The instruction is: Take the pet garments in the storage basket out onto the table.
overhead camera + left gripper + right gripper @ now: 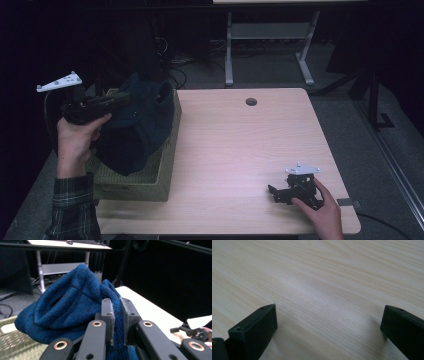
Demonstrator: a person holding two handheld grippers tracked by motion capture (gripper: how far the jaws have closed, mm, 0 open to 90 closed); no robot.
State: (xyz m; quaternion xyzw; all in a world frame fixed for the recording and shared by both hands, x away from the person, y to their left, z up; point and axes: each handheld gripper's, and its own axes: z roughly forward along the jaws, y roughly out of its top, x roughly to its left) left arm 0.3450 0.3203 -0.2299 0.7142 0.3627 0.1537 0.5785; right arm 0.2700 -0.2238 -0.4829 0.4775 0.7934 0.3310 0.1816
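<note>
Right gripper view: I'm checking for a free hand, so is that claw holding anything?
No, the right claw has its jaws spread wide over the bare wooden table with nothing between them.

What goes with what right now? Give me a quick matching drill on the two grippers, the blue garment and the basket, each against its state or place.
1. left gripper
2. right gripper
3. blue knit garment
4. woven basket

A. at the table's left edge
B. jaws apart over bare tabletop
C. pinched and hanging above the basket
D. shut on fabric

Pairs: 1-D, 2-B, 3-C, 4-A
</note>
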